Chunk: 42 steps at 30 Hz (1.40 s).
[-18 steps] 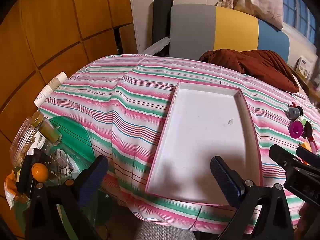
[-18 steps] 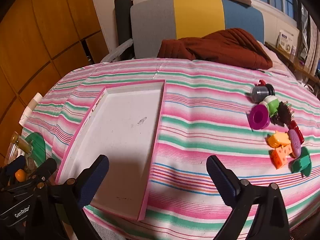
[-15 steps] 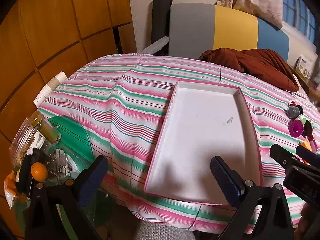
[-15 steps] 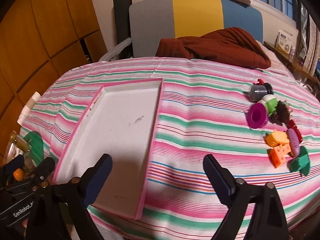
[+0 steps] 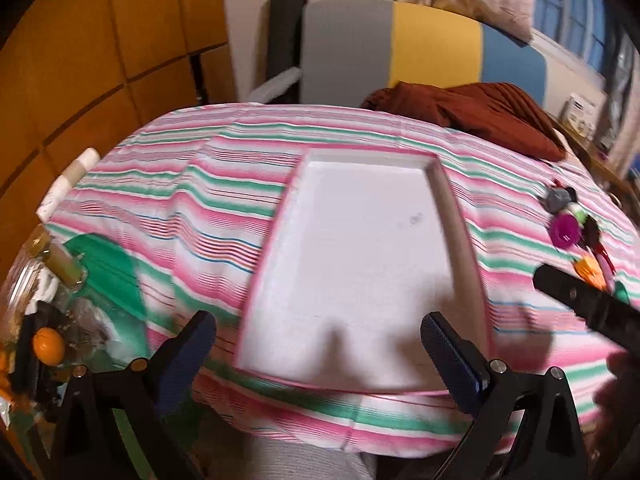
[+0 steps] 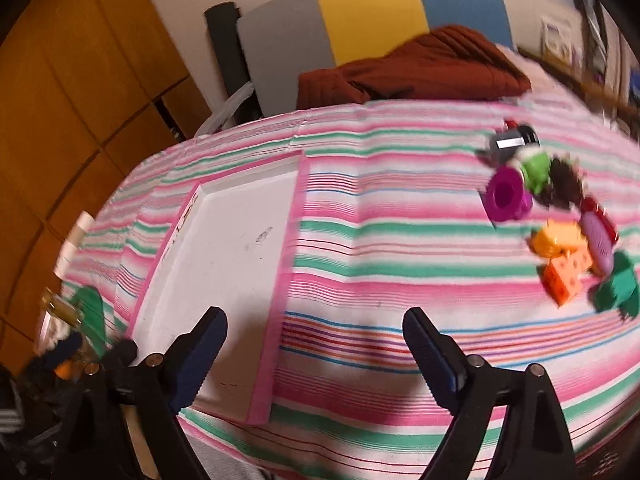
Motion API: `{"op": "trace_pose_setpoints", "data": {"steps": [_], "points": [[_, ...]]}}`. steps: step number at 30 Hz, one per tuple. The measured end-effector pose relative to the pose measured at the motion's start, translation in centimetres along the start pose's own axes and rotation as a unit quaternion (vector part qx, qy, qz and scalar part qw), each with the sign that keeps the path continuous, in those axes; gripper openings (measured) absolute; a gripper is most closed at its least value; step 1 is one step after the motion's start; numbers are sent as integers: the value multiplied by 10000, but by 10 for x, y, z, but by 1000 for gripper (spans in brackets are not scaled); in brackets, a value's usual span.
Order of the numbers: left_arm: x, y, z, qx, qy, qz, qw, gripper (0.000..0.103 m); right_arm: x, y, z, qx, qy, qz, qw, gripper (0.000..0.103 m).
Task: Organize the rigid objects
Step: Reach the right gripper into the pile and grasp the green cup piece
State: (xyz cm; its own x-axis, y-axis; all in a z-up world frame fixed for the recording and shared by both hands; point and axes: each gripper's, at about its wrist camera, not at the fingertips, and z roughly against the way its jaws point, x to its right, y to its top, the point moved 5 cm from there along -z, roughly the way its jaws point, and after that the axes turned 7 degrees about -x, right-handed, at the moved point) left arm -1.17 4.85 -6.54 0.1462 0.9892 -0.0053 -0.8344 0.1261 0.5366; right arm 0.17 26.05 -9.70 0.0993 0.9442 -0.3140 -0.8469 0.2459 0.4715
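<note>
A white tray with a pink rim lies empty on the striped tablecloth. A cluster of small toys lies to its right: a purple spool, a grey cylinder, a green piece, orange blocks, a dark green block. My left gripper is open and empty over the tray's near edge. My right gripper is open and empty over the cloth just right of the tray; it also shows in the left wrist view.
A brown blanket lies at the table's far side before a grey, yellow and blue cushion. Bottles and clutter sit on a glass stand left of the table. Wooden wall panels stand at left.
Both views are motion-blurred now. The right gripper has swung rightward and tilted, bringing the toys closer. The left gripper has shifted slightly towards the tray. Both stay open.
</note>
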Motion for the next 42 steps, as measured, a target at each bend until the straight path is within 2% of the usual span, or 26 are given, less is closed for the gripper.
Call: {"op": "trace_pose_setpoints", "data": {"steps": [3,6,11,14,17,20,25,30,33,34,35,37,42], "points": [[17,-5,-1,-78,-311,-185,9993,103,18,-3,2,126,247,-290,9992,100],[38,-11,-1,-173,-638,-454,9968,103,38,-6,4,143,171,-501,9985,103],[64,-19,-1,-323,-961,-796,9917,103,77,-11,4,27,-472,-707,9964,103],[79,-24,0,-381,-994,-1017,9891,103,104,-13,9,55,-882,-940,9916,103],[86,-25,0,-323,-976,-1121,9884,103,137,-12,25,261,-1519,-1402,9781,102],[92,-27,3,-247,-920,-1242,9877,103,172,-8,39,310,-2266,-1817,9564,102],[93,-30,2,-364,-1078,-1218,9860,103,215,6,48,61,-2771,-1958,9407,101],[96,-32,0,-406,-1090,-1245,9854,103,247,10,35,-533,-2750,-1871,9416,101],[95,-32,1,-394,-1087,-1234,9856,103,261,12,25,-784,-2576,-2010,9419,98],[95,-32,0,-404,-1086,-1226,9857,103,262,12,22,-851,-2596,-1957,9419,93],[94,-32,0,-418,-1089,-1220,9857,103,264,12,19,-914,-2633,-1898,9414,80],[94,-32,-1,-423,-1080,-1213,9858,103,269,12,13,-977,-2512,-1913,9438,69],[93,-32,-4,-464,-1076,-1174,9861,103,260,17,8,-914,-2100,-1700,9584,64]]}}
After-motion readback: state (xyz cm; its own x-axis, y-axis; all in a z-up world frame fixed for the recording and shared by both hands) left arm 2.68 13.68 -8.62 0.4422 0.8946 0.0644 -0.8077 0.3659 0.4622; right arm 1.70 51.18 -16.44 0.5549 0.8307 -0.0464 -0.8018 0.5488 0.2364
